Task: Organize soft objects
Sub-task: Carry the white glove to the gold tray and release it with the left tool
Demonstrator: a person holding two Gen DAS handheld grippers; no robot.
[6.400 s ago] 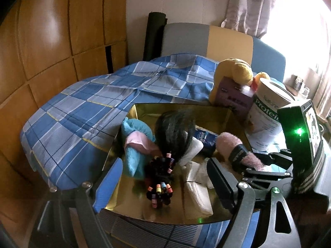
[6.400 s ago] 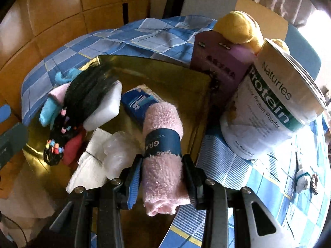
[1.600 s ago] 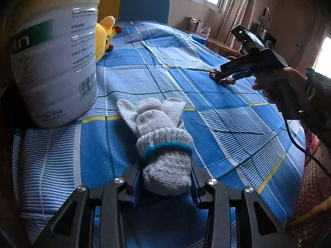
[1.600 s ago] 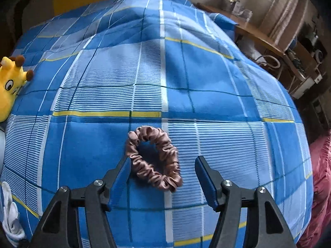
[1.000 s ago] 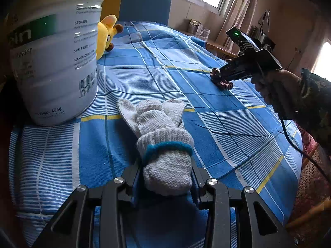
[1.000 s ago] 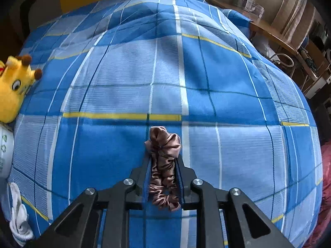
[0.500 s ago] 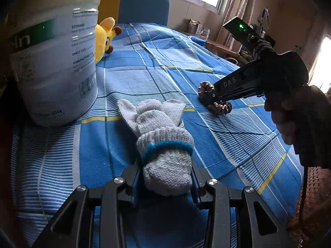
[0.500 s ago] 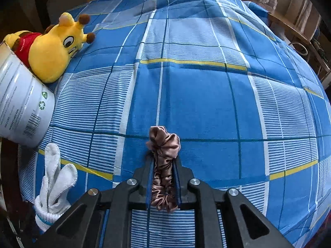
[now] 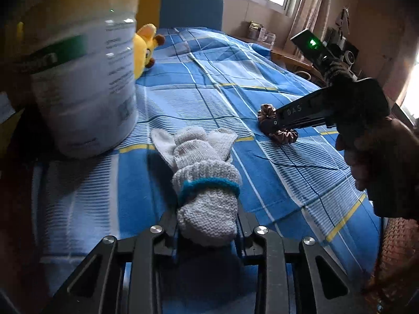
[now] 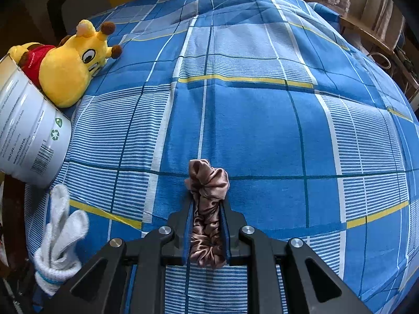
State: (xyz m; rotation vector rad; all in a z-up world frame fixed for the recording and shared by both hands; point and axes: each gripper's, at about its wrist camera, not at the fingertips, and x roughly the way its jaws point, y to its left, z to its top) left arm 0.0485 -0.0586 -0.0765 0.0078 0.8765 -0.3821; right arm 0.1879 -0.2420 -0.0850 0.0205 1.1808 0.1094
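A rolled pair of white knitted gloves [image 9: 204, 183] with a blue cuff band lies on the blue plaid bedspread [image 9: 262, 83]. My left gripper [image 9: 208, 225] has the roll's cuff end between its jaws; they are closing and the pads press its sides. A brown satin scrunchie [image 10: 208, 183] is squeezed flat in my shut right gripper [image 10: 207, 217], low over the bedspread. From the left wrist view the right gripper [image 9: 272, 123] and scrunchie [image 9: 285, 134] hover to the right of the gloves, held by a person's hand [image 9: 379, 162]. The gloves [image 10: 60, 235] show at the right view's lower left.
A large white protein powder can [image 9: 81, 78] stands just left of the gloves. Behind it lies a yellow giraffe plush [image 10: 68, 62]. A desk with clutter [image 9: 335, 49] runs along the bed's far right side. A blue and yellow headboard [image 9: 191, 7] sits at the back.
The right gripper carried the scrunchie across the bed toward the gloves and can, then nearly stopped. The left gripper's fingers have drawn in tighter on the glove roll.
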